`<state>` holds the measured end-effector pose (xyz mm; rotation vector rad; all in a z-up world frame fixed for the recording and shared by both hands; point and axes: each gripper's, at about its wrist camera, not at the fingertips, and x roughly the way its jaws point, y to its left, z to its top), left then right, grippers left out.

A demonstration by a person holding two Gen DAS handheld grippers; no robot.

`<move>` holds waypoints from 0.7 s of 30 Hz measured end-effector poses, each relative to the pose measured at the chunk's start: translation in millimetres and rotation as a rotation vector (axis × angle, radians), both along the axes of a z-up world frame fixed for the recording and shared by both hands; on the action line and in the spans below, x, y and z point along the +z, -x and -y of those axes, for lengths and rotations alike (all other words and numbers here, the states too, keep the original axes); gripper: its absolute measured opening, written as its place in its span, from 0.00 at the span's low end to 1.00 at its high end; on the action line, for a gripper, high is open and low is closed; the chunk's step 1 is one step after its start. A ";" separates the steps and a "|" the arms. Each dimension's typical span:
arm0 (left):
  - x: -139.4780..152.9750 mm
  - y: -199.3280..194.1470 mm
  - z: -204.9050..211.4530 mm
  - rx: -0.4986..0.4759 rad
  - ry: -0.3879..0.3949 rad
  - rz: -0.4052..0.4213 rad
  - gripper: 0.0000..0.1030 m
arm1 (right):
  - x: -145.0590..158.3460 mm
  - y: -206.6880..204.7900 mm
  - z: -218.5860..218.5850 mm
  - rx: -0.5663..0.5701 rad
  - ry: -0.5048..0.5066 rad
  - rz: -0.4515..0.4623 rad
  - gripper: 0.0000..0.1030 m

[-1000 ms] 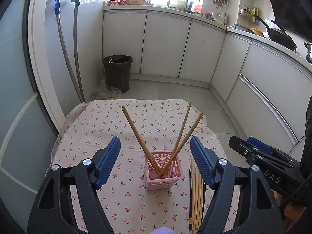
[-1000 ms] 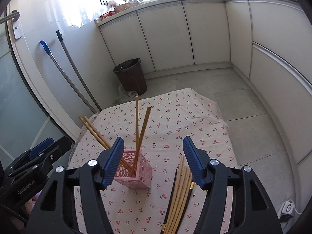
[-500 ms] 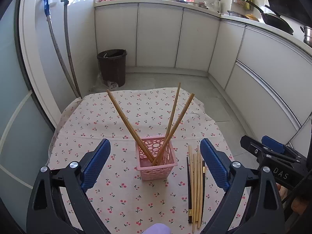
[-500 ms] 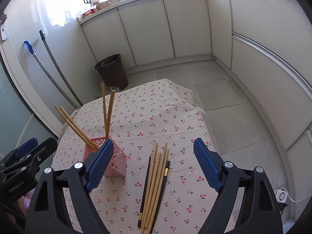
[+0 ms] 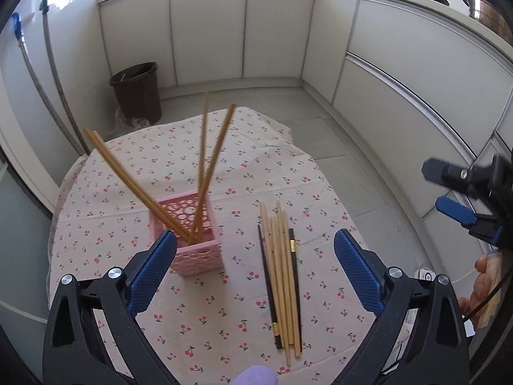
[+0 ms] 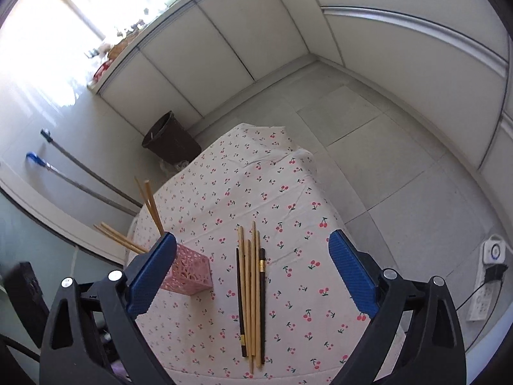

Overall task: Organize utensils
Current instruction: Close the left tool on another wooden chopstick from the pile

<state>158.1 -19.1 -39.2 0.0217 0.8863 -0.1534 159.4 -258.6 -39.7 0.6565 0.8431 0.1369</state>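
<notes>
A pink perforated basket (image 5: 195,250) (image 6: 189,272) stands on the cherry-print tablecloth (image 5: 224,320) with several wooden chopsticks (image 5: 128,179) leaning out of it. To its right lies a loose bundle of wooden and dark chopsticks (image 5: 282,272) (image 6: 251,288). My left gripper (image 5: 255,269) hangs above the cloth, its jaws still opening, with nothing gripped; basket and bundle show between its fingers. My right gripper (image 6: 251,256) hovers over the bundle, jaws also opening, holding nothing. It also appears at the right edge of the left wrist view as the right gripper (image 5: 445,191).
A brown waste bin (image 5: 136,91) (image 6: 170,141) stands on the floor beyond the table. Two long handles (image 5: 51,73) lean on the left wall. White cabinets (image 5: 279,32) curve round the room. A power strip (image 6: 487,288) lies on the floor at right. A hand (image 5: 484,276) shows at right.
Both grippers have opened wider and dropped toward the table, shifting right from over the basket to the loose chopsticks. The right view has rolled.
</notes>
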 end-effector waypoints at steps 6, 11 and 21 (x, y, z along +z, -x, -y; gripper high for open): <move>-26.1 -18.7 63.0 -0.177 -0.040 -0.107 0.92 | -3.4 1.8 51.9 -0.134 -0.166 0.003 0.93; -63.1 -57.3 101.3 -0.316 -0.010 -0.300 0.92 | -28.6 -9.1 66.1 -0.128 -0.340 -0.079 0.93; -117.9 -130.3 91.1 -0.204 -0.103 -0.420 0.52 | -60.4 -22.0 57.3 -0.065 -0.499 -0.201 0.93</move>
